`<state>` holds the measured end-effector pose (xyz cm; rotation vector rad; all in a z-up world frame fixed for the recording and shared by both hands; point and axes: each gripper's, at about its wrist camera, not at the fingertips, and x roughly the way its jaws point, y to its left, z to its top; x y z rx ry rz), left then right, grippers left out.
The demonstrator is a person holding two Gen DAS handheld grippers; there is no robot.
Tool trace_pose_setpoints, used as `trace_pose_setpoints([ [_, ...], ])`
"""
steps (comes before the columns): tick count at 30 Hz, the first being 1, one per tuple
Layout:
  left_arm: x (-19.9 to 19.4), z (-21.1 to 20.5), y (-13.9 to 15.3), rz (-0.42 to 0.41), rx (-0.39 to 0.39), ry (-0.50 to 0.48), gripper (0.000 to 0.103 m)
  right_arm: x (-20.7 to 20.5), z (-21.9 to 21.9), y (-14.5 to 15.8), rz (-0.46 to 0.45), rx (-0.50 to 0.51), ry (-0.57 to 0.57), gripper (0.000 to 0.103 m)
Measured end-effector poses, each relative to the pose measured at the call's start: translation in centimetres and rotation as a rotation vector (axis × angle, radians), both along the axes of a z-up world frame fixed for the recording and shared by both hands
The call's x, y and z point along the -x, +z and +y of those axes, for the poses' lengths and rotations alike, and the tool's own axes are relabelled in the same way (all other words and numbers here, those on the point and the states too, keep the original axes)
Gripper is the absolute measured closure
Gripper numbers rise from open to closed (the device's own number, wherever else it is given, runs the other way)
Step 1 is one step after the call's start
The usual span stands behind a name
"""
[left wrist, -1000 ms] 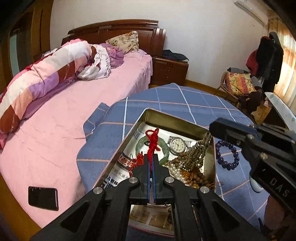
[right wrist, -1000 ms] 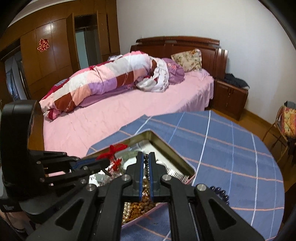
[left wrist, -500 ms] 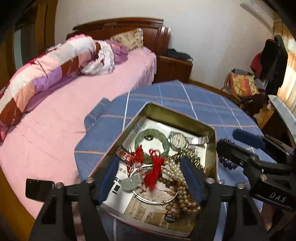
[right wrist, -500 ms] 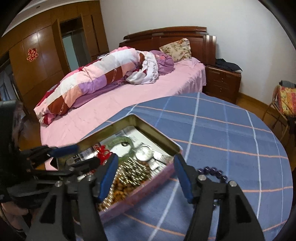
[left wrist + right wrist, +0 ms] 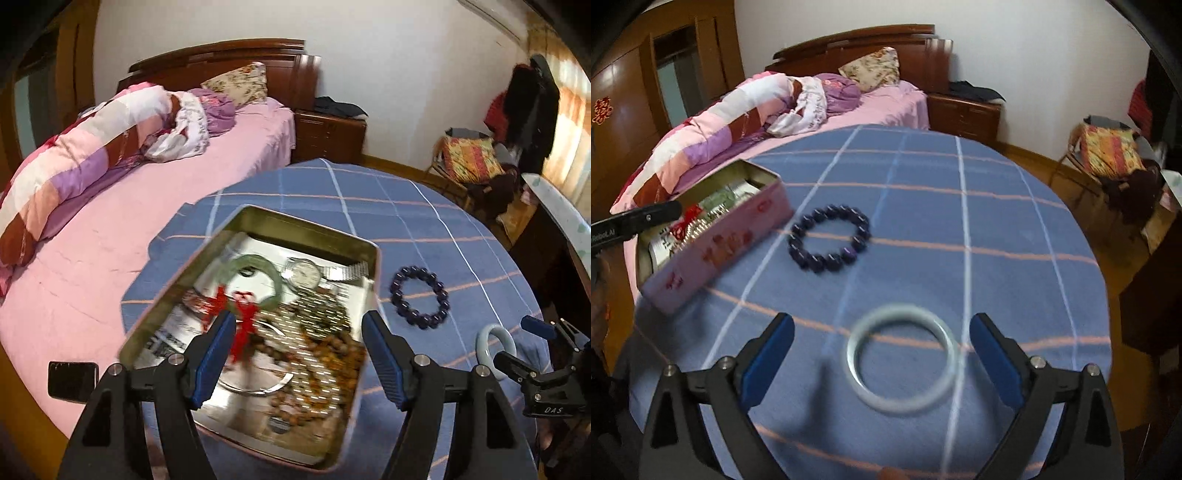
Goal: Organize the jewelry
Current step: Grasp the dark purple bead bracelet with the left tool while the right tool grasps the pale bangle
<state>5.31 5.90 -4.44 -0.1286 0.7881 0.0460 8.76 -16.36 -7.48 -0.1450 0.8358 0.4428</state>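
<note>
With its jaws just spread wide, the empty right gripper (image 5: pixel 881 354) framed the pale bangle (image 5: pixel 903 356) lying flat on the blue tablecloth (image 5: pixel 997 221); centring over one rim before closing looked wisest.

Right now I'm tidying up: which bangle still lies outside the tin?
The pale bangle, lying on the blue cloth between the right gripper's open fingers. The green bangle is inside the tin.

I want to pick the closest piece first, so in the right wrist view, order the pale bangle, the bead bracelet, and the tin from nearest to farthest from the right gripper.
1. Pale bangle: on the cloth between the open right gripper fingers.
2. Bead bracelet: farther out, slightly left.
3. Tin: far left, at the cloth's edge.
</note>
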Motion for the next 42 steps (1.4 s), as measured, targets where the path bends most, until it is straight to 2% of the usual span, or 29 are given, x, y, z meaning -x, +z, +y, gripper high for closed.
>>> trace_pose_setpoints([
  [1,-0.1,-0.5,-0.1,0.005,-0.007,-0.009,0.032,0.2,-0.2,-0.1,0.005,-0.003,0.004,0.013],
  [3,-0.2,-1.4,-0.2,0.012,-0.016,-0.022,0.032,0.4,0.0,-0.2,0.020,-0.007,0.022,0.032],
  [7,-0.5,-3.3,-0.3,0.020,-0.049,-0.058,0.032,0.4,1.1,-1.1,0.064,-0.020,0.077,0.046],
  [8,-0.5,-3.6,-0.3,0.020,-0.056,-0.066,0.032,0.5,1.4,-1.4,0.067,-0.017,0.087,0.053],
  [10,-0.8,-4.2,-0.5,0.024,-0.069,-0.083,0.032,0.4,2.2,-2.1,0.082,0.003,0.103,0.068],
  [12,-1.3,-5.0,-0.7,0.028,-0.080,-0.105,0.032,0.6,2.4,-2.4,0.060,0.039,0.092,0.088],
  [14,-1.6,-5.9,-0.8,0.031,-0.093,-0.124,0.032,0.2,2.1,-2.3,0.070,0.028,0.079,0.089],
  [19,-2.8,-8.9,-0.8,0.011,-0.130,-0.189,0.032,-0.6,1.1,-2.2,0.022,0.053,0.004,0.089],
  [28,-6.2,-12.2,-2.3,0.049,-0.142,-0.253,0.032,-2.4,-0.3,-2.0,0.006,0.072,-0.070,0.089],
  [29,-6.5,-12.5,-2.6,0.054,-0.155,-0.253,0.035,-2.4,-0.4,-2.0,0.007,0.069,-0.072,0.089],
  [32,-7.4,-13.4,-3.4,0.082,-0.158,-0.279,0.058,-2.3,-0.5,-2.0,0.009,0.062,-0.075,0.089],
  [40,-7.9,-14.9,-4.5,0.113,-0.112,-0.346,0.059,-2.7,-0.7,-2.0,0.019,0.044,-0.082,0.089],
  [42,-8.2,-15.1,-5.1,0.134,-0.129,-0.344,0.059,-2.7,-0.7,-2.0,0.020,0.043,-0.083,0.089],
])
